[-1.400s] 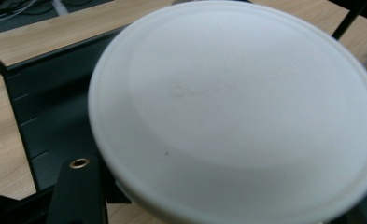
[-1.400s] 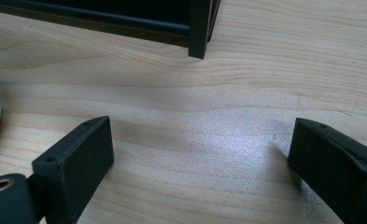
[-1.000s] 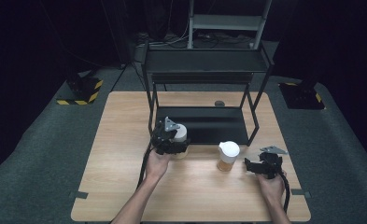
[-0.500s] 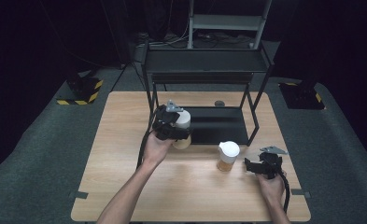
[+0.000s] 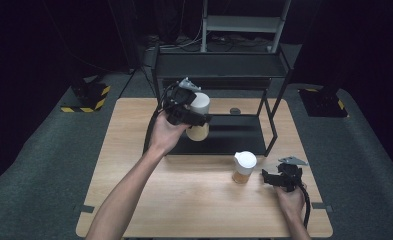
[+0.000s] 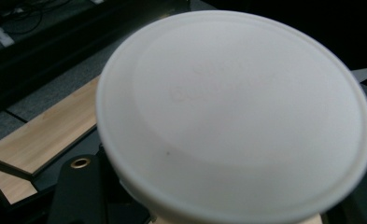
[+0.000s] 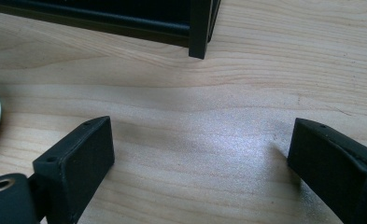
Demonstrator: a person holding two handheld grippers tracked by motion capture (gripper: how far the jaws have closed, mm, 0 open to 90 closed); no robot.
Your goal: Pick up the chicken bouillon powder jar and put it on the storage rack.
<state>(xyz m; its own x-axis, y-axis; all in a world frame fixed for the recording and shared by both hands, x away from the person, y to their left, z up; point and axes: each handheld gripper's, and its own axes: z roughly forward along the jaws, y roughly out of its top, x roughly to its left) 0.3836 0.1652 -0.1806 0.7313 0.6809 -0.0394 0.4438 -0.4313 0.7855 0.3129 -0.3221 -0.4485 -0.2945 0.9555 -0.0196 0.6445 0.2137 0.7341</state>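
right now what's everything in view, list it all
cup: 1, tan with white lid, held up in front of the rack
cup on table: 1, tan with white lid, near the right gripper
rack: 1, black metal, far half of the table
table: 1, light wood
round disc: 1, small and dark, on the table under the rack
left gripper: 1, black, shut on the cup
right gripper: 1, black, jaws apart, low over the table

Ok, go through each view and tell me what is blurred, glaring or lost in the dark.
High view: table evenly lit, surroundings nearly black. Left gripper view: white lid very close and soft, its embossed lettering unreadable. Right gripper view: wood grain sharp, pale sheen between the jaws, which stand apart.
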